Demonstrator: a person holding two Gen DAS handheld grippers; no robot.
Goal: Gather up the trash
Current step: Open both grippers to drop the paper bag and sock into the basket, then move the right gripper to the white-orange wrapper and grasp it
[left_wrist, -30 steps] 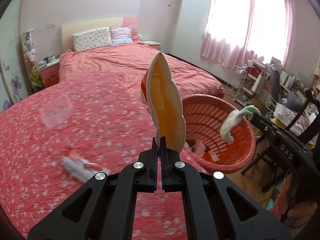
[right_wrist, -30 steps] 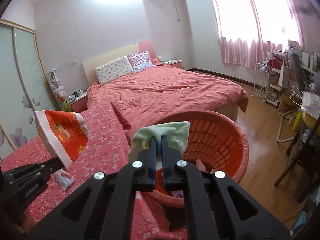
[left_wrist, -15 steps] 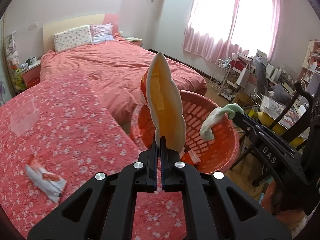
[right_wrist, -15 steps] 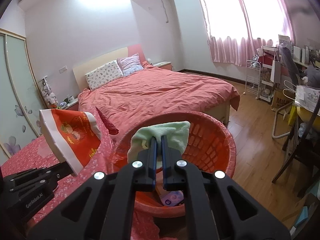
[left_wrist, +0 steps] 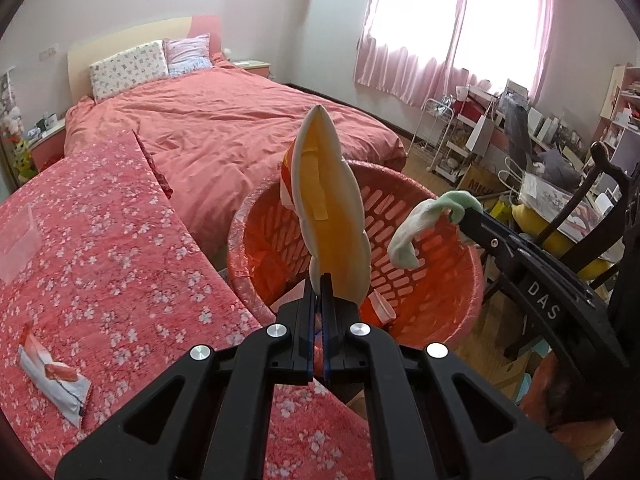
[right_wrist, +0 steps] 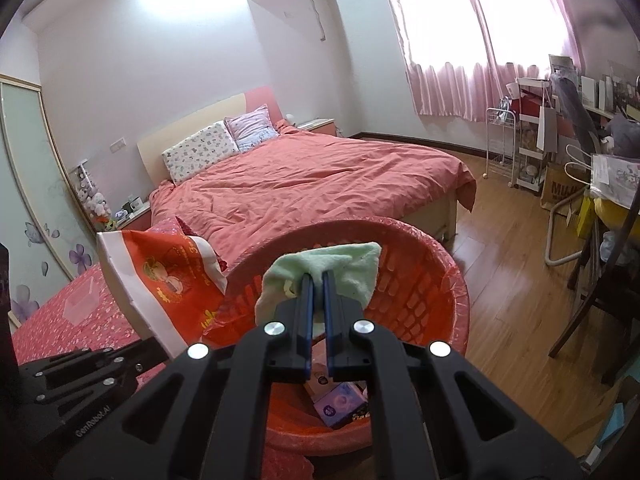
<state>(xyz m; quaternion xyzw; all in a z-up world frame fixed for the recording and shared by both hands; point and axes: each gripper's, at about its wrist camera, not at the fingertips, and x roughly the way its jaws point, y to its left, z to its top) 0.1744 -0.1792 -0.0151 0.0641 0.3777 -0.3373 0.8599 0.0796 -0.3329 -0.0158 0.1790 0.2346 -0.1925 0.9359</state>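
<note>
My left gripper [left_wrist: 319, 280] is shut on an empty red and white snack bag [left_wrist: 328, 208], held upright over the near rim of the red slotted basket [left_wrist: 432, 256]. From the right wrist view the same bag [right_wrist: 168, 280] hangs at the basket's left edge. My right gripper [right_wrist: 316, 280] is shut on a pale green cloth [right_wrist: 344, 268], which hangs over the inside of the basket [right_wrist: 440, 280]. That cloth [left_wrist: 416, 228] droops from the right gripper's tips [left_wrist: 460, 216] above the basket's far side. Wrappers and a purple packet [right_wrist: 340, 400] lie in the basket's bottom.
A white and red wrapper [left_wrist: 52, 376] lies on the floral red cover [left_wrist: 120, 264] at the left. A clear plastic box [left_wrist: 20, 240] sits further back. A bed [right_wrist: 300, 184] stands behind the basket. Shelves, a cart and a dark chair [left_wrist: 580, 208] crowd the right side.
Both grippers have moved toward the basket with their loads. The snack bag and the green cloth now hang over its opening, and the basket looms larger in both views.
</note>
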